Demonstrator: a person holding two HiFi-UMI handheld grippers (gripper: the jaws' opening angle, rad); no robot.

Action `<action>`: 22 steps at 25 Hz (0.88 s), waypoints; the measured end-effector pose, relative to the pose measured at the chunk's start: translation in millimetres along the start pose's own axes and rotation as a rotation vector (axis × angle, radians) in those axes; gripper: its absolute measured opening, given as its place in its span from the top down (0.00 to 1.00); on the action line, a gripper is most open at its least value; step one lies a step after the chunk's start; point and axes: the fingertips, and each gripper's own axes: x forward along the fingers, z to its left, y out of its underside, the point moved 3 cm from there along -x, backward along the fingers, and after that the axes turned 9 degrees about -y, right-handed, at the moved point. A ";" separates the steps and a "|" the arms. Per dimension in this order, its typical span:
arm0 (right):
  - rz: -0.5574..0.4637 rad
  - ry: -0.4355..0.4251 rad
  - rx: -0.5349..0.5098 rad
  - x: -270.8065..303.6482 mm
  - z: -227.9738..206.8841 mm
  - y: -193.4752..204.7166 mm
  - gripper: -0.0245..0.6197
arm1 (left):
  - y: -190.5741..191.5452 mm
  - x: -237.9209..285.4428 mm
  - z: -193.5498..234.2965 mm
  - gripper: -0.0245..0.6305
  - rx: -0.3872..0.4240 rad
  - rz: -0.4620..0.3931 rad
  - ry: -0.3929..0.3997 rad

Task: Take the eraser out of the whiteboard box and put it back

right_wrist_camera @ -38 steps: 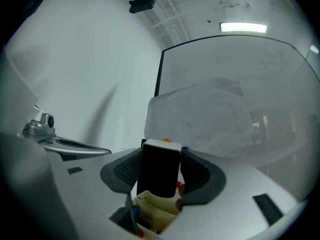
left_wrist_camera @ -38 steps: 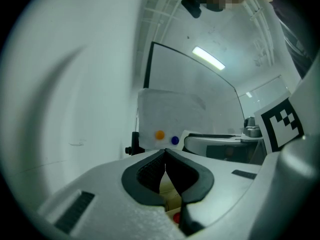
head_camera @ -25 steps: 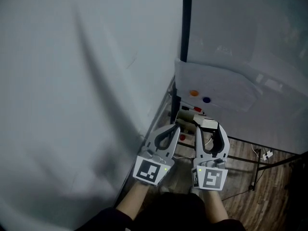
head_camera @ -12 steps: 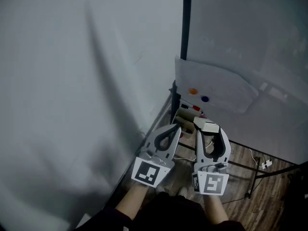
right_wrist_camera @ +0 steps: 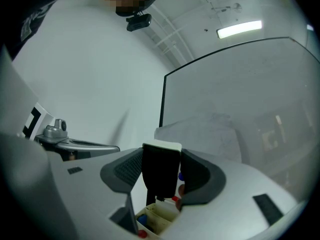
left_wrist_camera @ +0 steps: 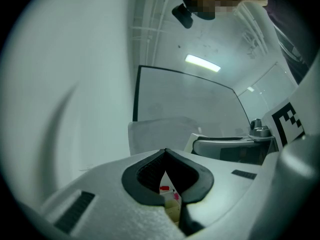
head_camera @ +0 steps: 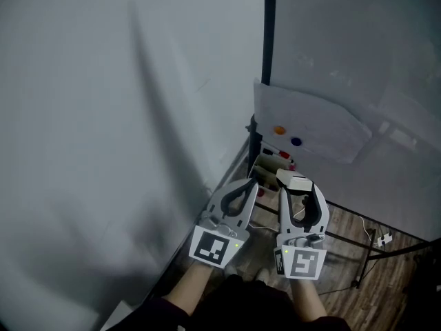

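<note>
Two grippers near the small cream whiteboard box (head_camera: 267, 165): right gripper (head_camera: 298, 183) jaws clamp the black-felt, white-backed eraser (right_wrist_camera: 160, 176) clear of it, left gripper (left_wrist_camera: 165, 152) jaws closed, empty; on return, the eraser may snag the rim or coloured marker caps (right_wrist_camera: 142, 220).

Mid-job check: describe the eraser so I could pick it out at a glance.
Find the big whiteboard with the dark frame; by its lower left corner sits a small cream open box holding red- and blue-capped markers. Close by that box, the right gripper is shut on the eraser: a black rectangular block with a white top face, the only thing held between jaws.
</note>
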 end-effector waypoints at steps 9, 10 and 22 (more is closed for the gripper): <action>0.074 -0.004 0.055 14.8 5.6 34.5 0.61 | 27.0 1.0 9.9 0.96 -0.003 0.058 -0.010; 0.092 0.000 0.063 17.2 6.3 43.2 0.61 | 31.2 1.6 11.0 0.96 -0.002 0.068 -0.008; 0.218 0.039 0.138 32.2 9.7 108.6 0.61 | 59.5 6.4 26.1 0.96 -0.017 0.128 0.007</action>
